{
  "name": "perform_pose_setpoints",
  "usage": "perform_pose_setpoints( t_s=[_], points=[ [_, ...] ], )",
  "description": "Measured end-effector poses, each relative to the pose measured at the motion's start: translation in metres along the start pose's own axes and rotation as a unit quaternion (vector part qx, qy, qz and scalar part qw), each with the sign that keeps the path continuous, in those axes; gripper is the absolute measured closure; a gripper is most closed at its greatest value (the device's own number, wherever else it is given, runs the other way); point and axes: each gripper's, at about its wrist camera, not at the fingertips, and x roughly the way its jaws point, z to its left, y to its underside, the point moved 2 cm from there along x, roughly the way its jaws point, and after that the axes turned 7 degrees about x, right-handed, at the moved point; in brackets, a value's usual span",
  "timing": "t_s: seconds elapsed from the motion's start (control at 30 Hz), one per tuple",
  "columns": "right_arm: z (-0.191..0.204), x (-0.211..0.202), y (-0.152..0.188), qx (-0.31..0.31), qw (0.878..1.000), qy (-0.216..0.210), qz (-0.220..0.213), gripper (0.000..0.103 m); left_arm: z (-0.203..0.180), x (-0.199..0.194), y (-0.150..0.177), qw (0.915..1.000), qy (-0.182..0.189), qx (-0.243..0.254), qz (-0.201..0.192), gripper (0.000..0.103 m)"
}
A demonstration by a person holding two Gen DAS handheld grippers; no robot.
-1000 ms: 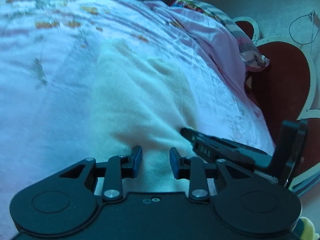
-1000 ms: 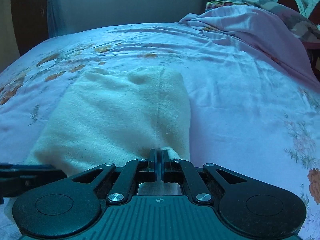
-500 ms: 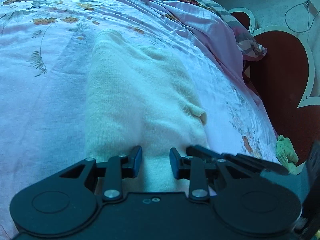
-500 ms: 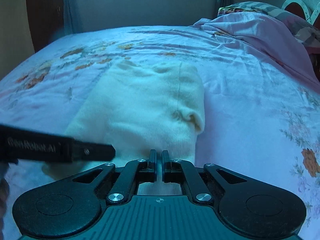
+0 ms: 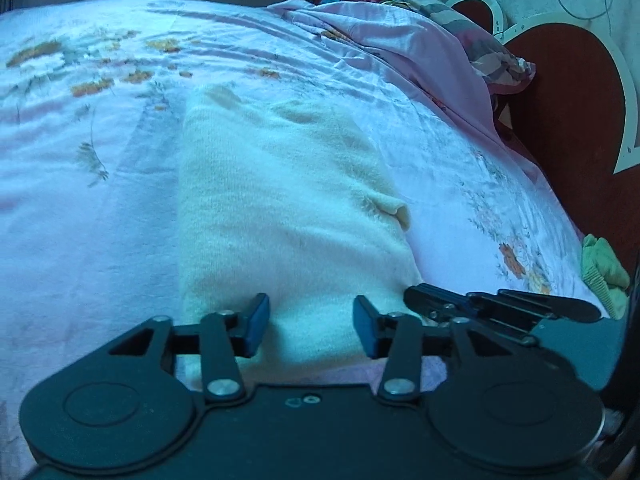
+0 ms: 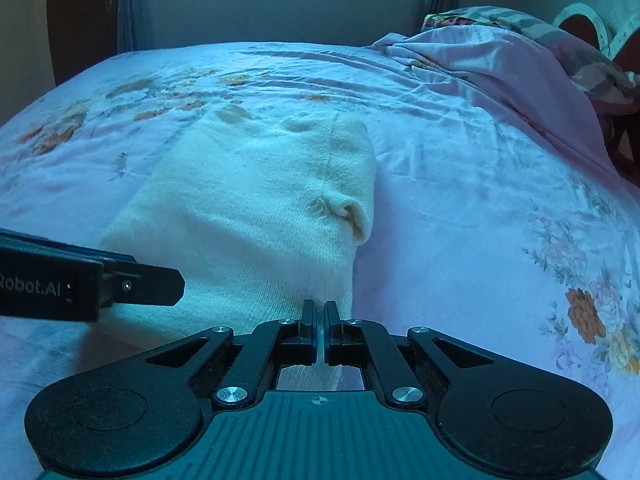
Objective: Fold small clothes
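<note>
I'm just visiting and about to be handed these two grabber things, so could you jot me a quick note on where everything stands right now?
Left gripper: open, its fingers either side of the near edge of the cream knit garment, holding nothing.
Right gripper: shut on the garment's near right corner; a sliver of fabric shows between its fingers.
The garment lies as a long strip on the floral bedsheet, running away from you. A small flap sticks out on its right side.
Done: it looks folded lengthwise.
Left: probably grip the near edge with the left gripper too, fold it toward the far end, and tuck that flap.
</note>
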Motion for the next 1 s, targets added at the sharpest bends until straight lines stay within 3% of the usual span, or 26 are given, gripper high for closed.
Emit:
perform_pose_setpoints(
  t_s=[0.07, 0.23, 0.3, 0.33, 0.37, 0.4, 0.47, 0.83, 1.0],
  points=[
    [-0.005, -0.010, 0.000, 0.024, 1.000, -0.010, 0.000, 0.101, -0.004, -0.009, 0.001, 0.9996, -0.022, 0.011, -0.010, 0.025],
    [-0.014, -0.024, 0.001, 0.051, 0.999, -0.015, 0.001, 0.100, -0.007, -0.024, 0.001, 0.9984, -0.045, 0.027, -0.022, 0.021],
    [-0.018, -0.028, -0.001, 0.066, 0.998, -0.020, 0.003, 0.093, -0.005, -0.026, 0.001, 0.9979, -0.055, 0.025, -0.021, 0.020],
    [-0.020, -0.030, -0.002, 0.073, 0.997, -0.020, 0.002, 0.066, -0.003, -0.026, 0.001, 0.9979, -0.057, 0.024, -0.022, 0.019],
    [-0.022, -0.031, -0.003, 0.079, 0.997, -0.021, -0.002, 0.024, -0.001, -0.027, 0.001, 0.9977, -0.060, 0.022, -0.022, 0.019],
    [-0.023, -0.034, -0.003, 0.085, 0.996, -0.021, -0.011, 0.011, 0.001, -0.027, 0.001, 0.9975, -0.063, 0.021, -0.022, 0.019],
    [-0.023, -0.039, -0.007, 0.082, 0.996, -0.021, -0.032, 0.011, 0.006, -0.025, -0.001, 0.9974, -0.066, 0.016, -0.024, 0.017],
    [-0.036, 0.009, -0.037, 0.121, 0.991, -0.049, -0.003, 0.011, 0.047, 0.004, -0.018, 0.9978, -0.054, -0.032, -0.020, 0.017],
    [-0.048, 0.032, -0.045, 0.152, 0.987, -0.056, 0.014, 0.011, 0.058, 0.023, -0.021, 0.9984, -0.023, -0.051, -0.010, 0.020]
  ],
)
